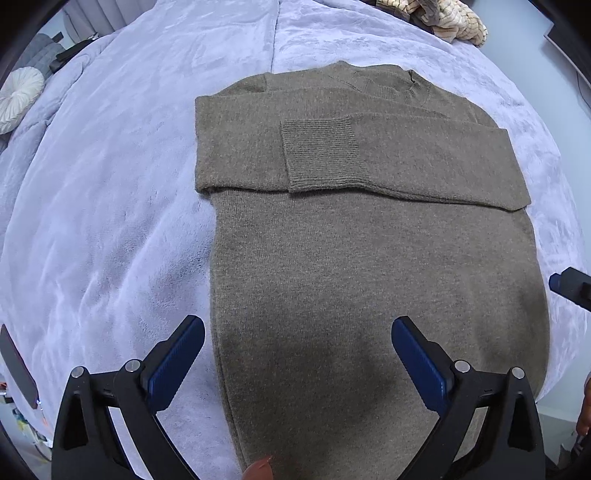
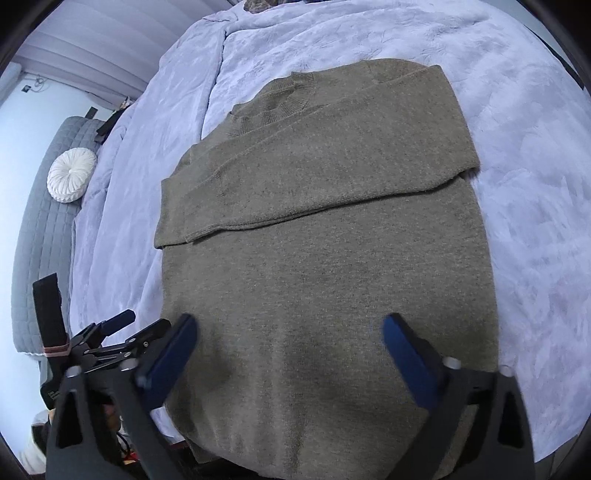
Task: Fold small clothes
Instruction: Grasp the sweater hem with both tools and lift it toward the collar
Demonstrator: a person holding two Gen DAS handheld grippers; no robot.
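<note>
A: What is seen nearest the cameras?

B: The left gripper (image 1: 298,326) is held over the hem end of the sweater (image 1: 369,266), its blue pads spread wide apart with nothing clamped between them. One pad is seen over the blanket (image 1: 110,221) just beside the sweater's edge, the other over the knit itself. The right gripper (image 2: 290,325) is likewise spread wide over the sweater's lower part, and nothing is gripped. No contact with the fabric can be confirmed.

A: And where is the sweater laid?

B: It is spread flat on the lilac blanket, hem toward the cameras. Both sleeves are folded across the chest, and one ribbed cuff (image 1: 319,153) is laid on top near the sweater's middle. The ribbed collar (image 2: 291,96) is found at the sweater's far end.

A: What is noted beyond the sweater?

B: A cream patterned garment (image 1: 454,18) is bunched past the collar at the blanket's far edge. A round white cushion (image 2: 72,175) is seen well off to the sweater's side, on a grey quilted surface (image 2: 40,236).
</note>
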